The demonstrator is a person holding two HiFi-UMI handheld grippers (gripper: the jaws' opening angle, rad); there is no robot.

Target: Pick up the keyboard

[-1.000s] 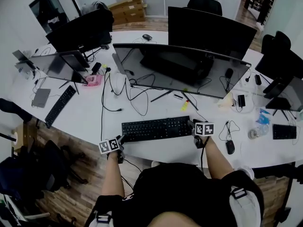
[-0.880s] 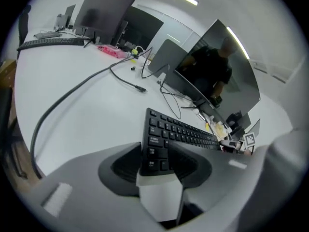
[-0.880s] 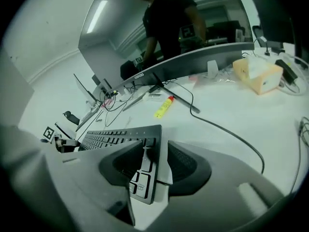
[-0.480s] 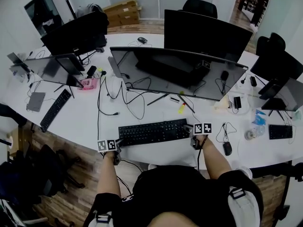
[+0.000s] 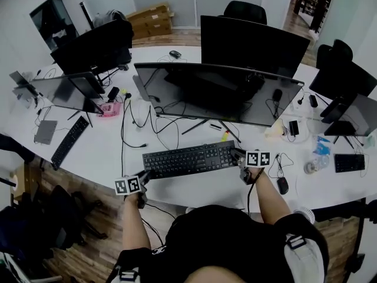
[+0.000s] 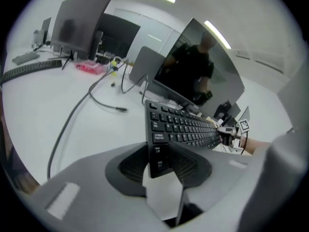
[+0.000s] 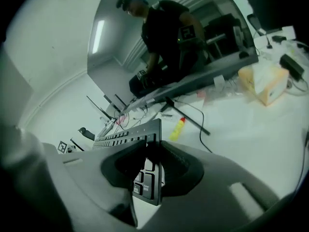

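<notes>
Now I start the lift: left gripper (image 5: 145, 175) clamps the keyboard (image 5: 188, 158), and right gripper (image 5: 238, 154) has just been closing onto its other end. Next, I raise both evenly.

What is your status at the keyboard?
Left tongs shut on keyboard, left end. Right tongs just closed further on right end. Cables behind, apart.

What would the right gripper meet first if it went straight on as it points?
The keyboard itself: the right gripper has just been closing its fingers and now grips its end. Beyond, perhaps the yellow thing; depth is unclear.
</notes>
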